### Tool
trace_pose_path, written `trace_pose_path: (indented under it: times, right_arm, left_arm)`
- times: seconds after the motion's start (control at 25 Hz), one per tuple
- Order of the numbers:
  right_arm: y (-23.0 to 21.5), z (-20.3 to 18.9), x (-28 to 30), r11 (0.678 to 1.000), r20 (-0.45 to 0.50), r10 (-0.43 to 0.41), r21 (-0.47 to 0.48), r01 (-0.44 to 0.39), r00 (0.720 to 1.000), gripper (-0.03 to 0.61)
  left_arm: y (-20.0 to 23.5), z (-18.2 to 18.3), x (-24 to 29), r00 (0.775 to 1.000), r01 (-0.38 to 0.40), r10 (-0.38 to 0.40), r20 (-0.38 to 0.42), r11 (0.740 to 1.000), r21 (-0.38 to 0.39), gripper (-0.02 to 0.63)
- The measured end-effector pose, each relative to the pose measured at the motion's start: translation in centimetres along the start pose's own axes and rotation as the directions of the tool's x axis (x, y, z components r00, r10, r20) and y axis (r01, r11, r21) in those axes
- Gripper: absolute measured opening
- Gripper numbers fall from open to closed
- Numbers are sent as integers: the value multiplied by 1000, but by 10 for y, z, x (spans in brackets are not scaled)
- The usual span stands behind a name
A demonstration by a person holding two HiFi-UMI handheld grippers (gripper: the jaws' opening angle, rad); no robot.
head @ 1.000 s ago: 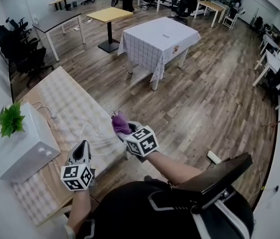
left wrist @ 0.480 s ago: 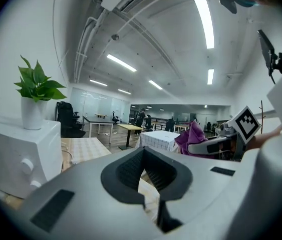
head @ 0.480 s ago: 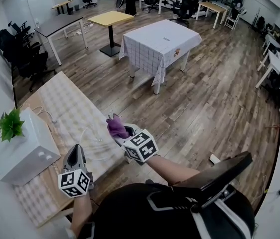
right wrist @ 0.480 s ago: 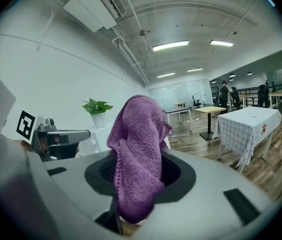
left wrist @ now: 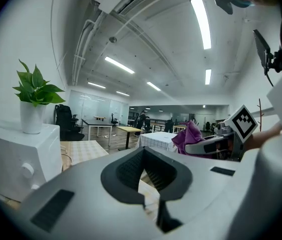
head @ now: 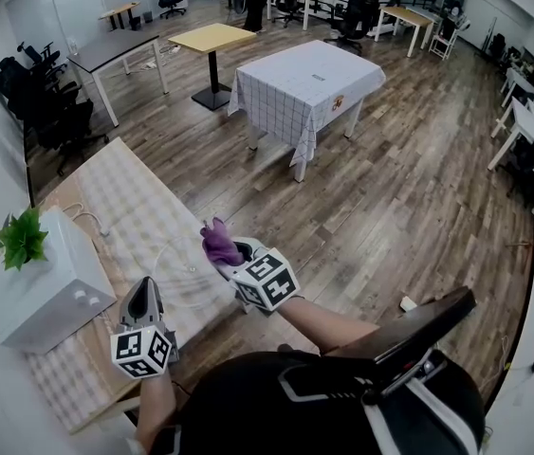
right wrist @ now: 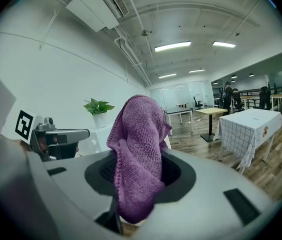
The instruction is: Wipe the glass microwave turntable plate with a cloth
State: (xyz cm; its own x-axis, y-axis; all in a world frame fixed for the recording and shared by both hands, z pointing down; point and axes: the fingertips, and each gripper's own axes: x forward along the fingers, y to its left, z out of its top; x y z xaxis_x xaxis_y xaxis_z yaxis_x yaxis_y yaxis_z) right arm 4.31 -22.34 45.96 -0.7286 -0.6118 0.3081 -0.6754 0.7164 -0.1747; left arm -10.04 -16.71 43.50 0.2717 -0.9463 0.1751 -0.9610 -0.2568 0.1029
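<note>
- Right gripper (head: pixel 231 257) (right wrist: pixel 134 176): jaws closed on a purple cloth (head: pixel 217 240) (right wrist: pixel 138 144). The knitted fabric is bunched up, stands out past the jaw tips and drapes back over the jaw recess.
- Left gripper (head: pixel 145 292) (left wrist: pixel 148 174): jaws brought together with nothing between them. It is held low at the near edge of the table, well apart from the cloth.
- Glass turntable plate (head: pixel 183 275): a faint clear disc lying flat on the table, between the two grippers in the head view. The cloth sits over its far right rim; whether they touch cannot be told.
- Table (head: pixel 119 202): long, covered with a pale checked tablecloth.
- White microwave (head: pixel 44 287) (left wrist: pixel 15 159): stands at the left end of the table, to the left of the left gripper.
- Potted plant (head: pixel 18 238) (left wrist: pixel 34 91) (right wrist: pixel 98 106): green leaves in a white pot, upright on top of the microwave.
- Square table with a grid-pattern cover (head: pixel 304 83) (right wrist: pixel 248 129): stands on the wooden floor, well beyond the work table.
</note>
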Motion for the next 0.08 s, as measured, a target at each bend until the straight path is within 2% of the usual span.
trace_pose_path:
  times: [0.08]
  right_arm:
    - [0,-1,1,1000,-4,-3,-2,3,1000,141]
  left_arm:
    - [0,-1,0,1000,3,-3,1,1000,0,8]
